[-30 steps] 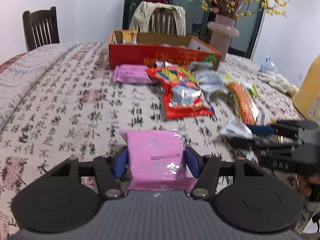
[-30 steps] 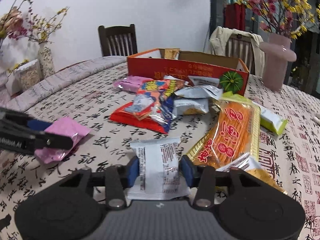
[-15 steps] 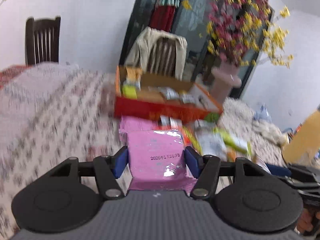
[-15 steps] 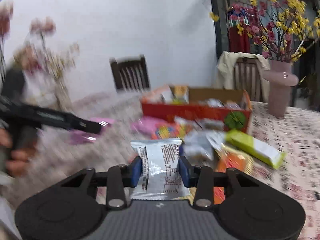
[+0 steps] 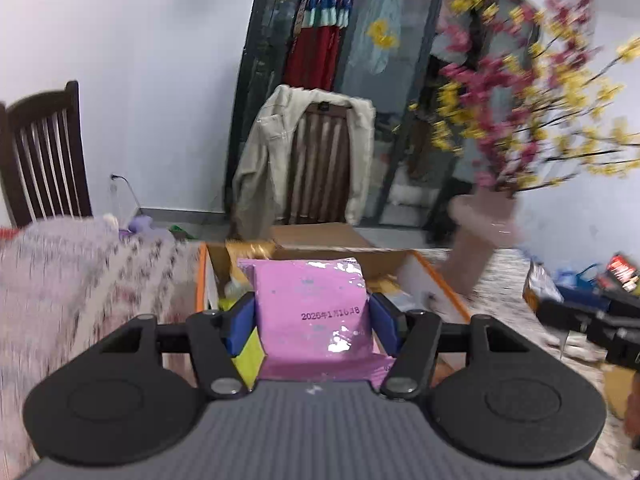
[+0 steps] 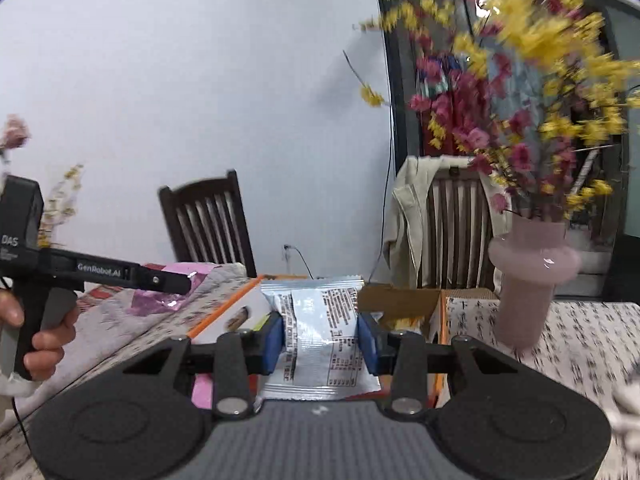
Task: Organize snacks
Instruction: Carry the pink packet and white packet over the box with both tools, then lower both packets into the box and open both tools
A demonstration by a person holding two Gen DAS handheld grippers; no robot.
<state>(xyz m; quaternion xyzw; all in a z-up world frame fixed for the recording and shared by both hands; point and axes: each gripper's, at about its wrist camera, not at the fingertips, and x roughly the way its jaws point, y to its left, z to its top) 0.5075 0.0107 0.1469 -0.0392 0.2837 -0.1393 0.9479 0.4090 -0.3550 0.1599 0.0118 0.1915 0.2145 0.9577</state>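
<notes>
L fingers (image 5: 312, 314) clamp 1 pink packet (image 5: 316, 320), R fingers (image 6: 320, 340) clamp 1 silver packet (image 6: 320, 336), over 1 box (image 5: 436, 284)

Pink vase (image 6: 528, 280), flowers (image 6: 532, 92) blurred, jacket-draped chair (image 5: 316, 168)

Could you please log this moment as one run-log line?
left hand-held gripper: shut on pink packet | right hand-held gripper: shut on silver packet | both near open cardboard box
</notes>
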